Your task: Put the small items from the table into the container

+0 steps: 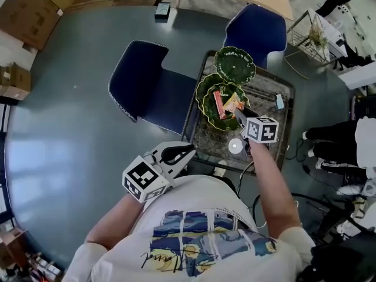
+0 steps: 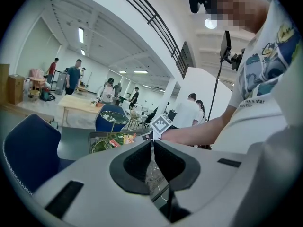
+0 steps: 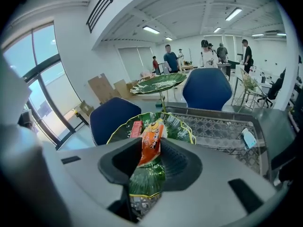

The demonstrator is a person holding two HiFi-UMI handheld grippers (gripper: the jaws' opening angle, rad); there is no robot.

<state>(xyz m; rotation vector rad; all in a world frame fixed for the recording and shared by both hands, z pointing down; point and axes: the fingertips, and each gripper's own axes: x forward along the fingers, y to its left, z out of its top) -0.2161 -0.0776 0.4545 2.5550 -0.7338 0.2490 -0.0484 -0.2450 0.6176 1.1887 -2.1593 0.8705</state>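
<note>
Head view, nearest me: my left tongs (image 1: 191, 148) hang by my chest, just off the near left corner of the table (image 1: 267, 87). Left gripper view has them clenched, tips meeting, nothing between them.

On to the table. A small white round thing (image 1: 235, 146) sits close to the near edge; I can't tell what it is. Just past it my right tongs (image 1: 238, 113) reach in, tilted down over the green dish (image 1: 205, 96), which stands toward the table's left side.

Right gripper view now: those tongs are grasping the orange packet (image 3: 150, 150), both jaws against its sides. It stands up between them, right above the dish. So the task's thing is in my right tongs, over the container, not lying on the leaf.

A red packet (image 3: 136, 128) lies in the dish just left of it. Behind, a second green dish (image 1: 235, 63) sits raised on a stem near the far edge.

Over by the right edge, a small blue and white sachet (image 1: 279, 101) lies alone on the table top.

Beyond that, one blue chair (image 1: 147, 81) stands off the left edge and another (image 1: 258, 28) behind the far edge.
</note>
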